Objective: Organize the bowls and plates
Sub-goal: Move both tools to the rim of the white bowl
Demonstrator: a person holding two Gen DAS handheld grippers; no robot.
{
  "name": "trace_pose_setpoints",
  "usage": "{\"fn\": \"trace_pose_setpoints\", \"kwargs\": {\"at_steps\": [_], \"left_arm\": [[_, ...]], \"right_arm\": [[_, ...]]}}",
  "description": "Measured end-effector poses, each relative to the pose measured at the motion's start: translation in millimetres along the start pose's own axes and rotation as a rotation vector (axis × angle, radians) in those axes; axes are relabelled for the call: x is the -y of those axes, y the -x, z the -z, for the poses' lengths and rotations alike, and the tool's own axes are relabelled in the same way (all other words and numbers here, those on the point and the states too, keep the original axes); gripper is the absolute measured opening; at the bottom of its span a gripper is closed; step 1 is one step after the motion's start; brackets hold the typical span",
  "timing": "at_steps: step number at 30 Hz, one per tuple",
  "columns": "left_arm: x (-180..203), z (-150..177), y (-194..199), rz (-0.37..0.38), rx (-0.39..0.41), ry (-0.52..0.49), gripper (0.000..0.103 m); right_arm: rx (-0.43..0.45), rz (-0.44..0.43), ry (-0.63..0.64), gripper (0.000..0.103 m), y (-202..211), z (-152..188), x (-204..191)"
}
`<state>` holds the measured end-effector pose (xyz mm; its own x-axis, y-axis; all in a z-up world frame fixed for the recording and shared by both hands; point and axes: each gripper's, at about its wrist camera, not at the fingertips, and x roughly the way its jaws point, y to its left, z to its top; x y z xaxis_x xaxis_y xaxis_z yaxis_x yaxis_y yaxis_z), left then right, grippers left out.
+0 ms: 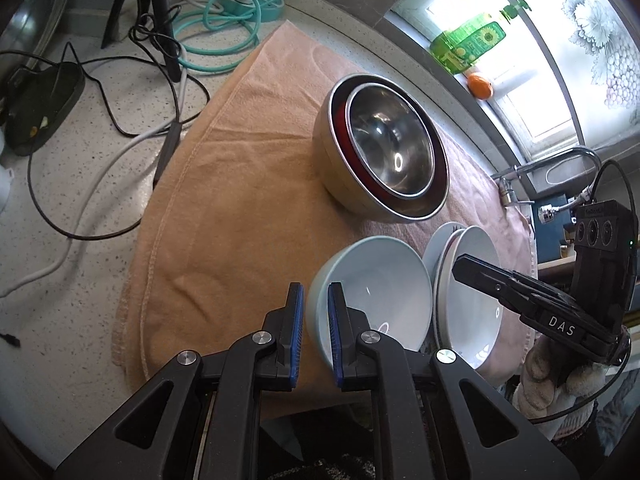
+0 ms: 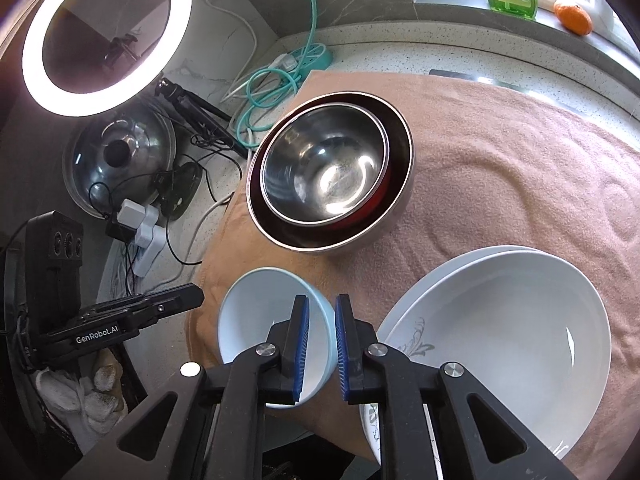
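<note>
A pale blue bowl (image 1: 376,292) (image 2: 260,312) sits on the tan towel (image 1: 224,208) (image 2: 500,168). My left gripper (image 1: 316,332) has its two pads on either side of the bowl's left rim with a narrow gap. My right gripper (image 2: 322,344) straddles the bowl's right rim the same way. Whether either pad presses the rim I cannot tell. Beside the bowl lie stacked white plates (image 1: 472,296) (image 2: 500,332). A small steel bowl nests in a larger red-lined steel bowl (image 1: 384,152) (image 2: 328,176) farther back.
Cables, a teal hose (image 1: 224,28) and a power strip lie on the speckled counter (image 1: 72,152) left of the towel. A ring light (image 2: 104,36) and a pot lid (image 2: 120,160) stand at left. A faucet (image 1: 552,164), a green bottle (image 1: 468,44) and an orange (image 1: 480,85) are by the window.
</note>
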<state>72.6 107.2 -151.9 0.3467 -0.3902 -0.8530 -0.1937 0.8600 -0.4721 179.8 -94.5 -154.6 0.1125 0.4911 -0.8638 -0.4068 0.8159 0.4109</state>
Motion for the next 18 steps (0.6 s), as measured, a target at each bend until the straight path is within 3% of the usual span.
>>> {"fn": "trace_pose_setpoints", "kwargs": {"at_steps": [18], "left_arm": [[1.8,15.7,-16.3,-0.012,-0.041,-0.011,0.011]], "right_arm": [[-0.061,0.032,0.009,0.013,-25.2,17.3,1.0]]}}
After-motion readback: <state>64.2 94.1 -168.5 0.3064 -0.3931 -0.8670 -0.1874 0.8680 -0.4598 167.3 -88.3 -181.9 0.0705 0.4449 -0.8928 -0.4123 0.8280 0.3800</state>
